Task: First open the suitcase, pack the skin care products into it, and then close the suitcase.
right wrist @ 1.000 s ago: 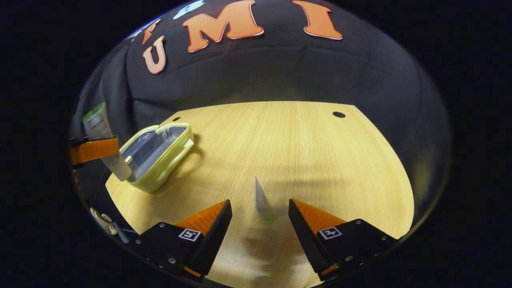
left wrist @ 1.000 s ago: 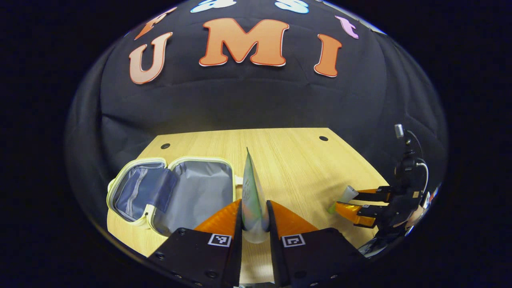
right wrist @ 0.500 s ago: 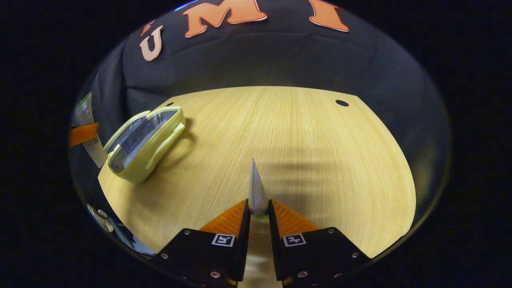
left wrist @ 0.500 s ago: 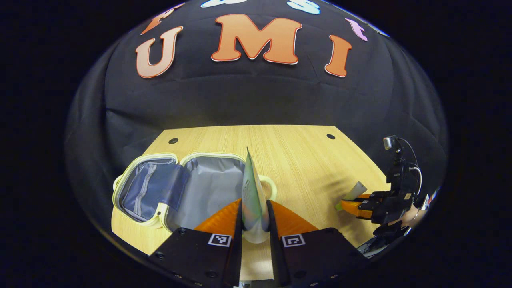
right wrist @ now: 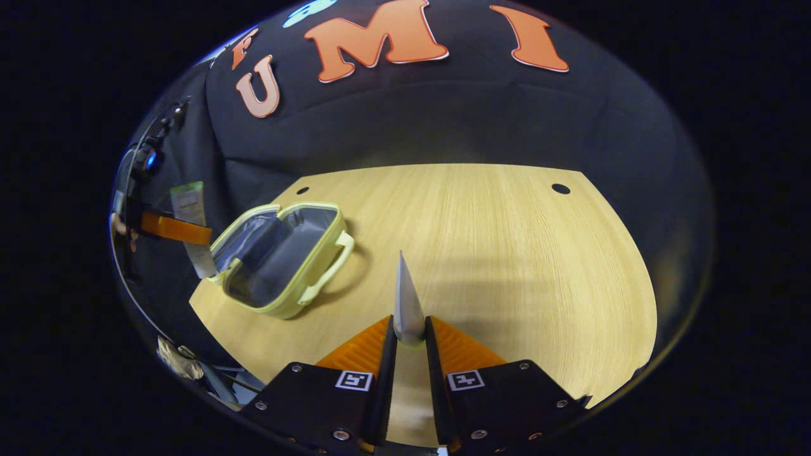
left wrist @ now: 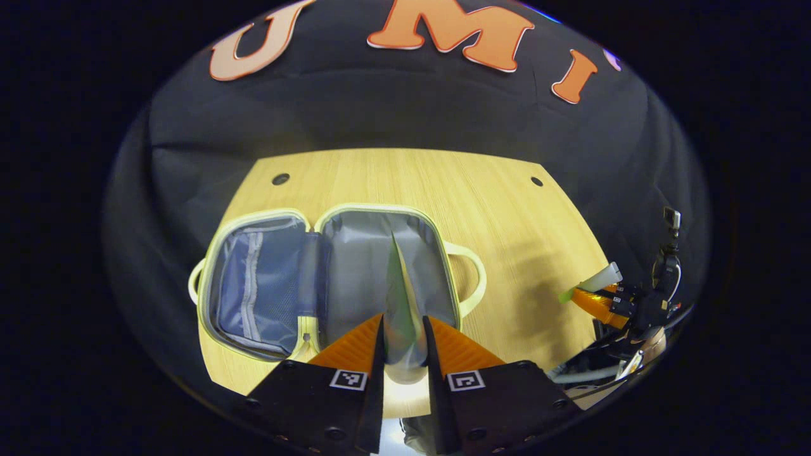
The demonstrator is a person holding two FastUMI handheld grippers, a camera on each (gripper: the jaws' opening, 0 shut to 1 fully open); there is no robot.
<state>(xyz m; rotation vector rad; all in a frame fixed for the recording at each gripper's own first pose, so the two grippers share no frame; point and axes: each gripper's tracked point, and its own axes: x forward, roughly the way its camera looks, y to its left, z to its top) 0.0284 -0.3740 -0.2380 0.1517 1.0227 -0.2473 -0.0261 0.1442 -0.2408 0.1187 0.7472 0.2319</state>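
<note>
The pale yellow-green suitcase (left wrist: pixel 329 215) lies open flat on the wooden table, grey lining showing; it sits at the left as suitcase (right wrist: pixel 288 253) in the right gripper view. My left gripper (left wrist: pixel 403 329) is shut on a pale green tube (left wrist: pixel 400 297), held edge-on above the case's right half. My right gripper (right wrist: pixel 410 329) is shut on a grey tube with a green cap (right wrist: pixel 407 307), lifted off the table. In the left gripper view the right gripper (left wrist: pixel 602 297) appears at the far right with its tube (left wrist: pixel 599 278). The left gripper (right wrist: pixel 174 229) and its tube (right wrist: pixel 190 209) appear beside the case.
The wooden table (right wrist: pixel 494 253) stretches bare to the right of the case, with round holes (right wrist: pixel 560 188) near its far corners. The black cloth wall closes the back. A hand (left wrist: pixel 652 342) holds the right gripper at the table's right edge.
My left gripper has carried its tube leftward over the open case. My right gripper closed on the small tube and has lifted it off the table.
</note>
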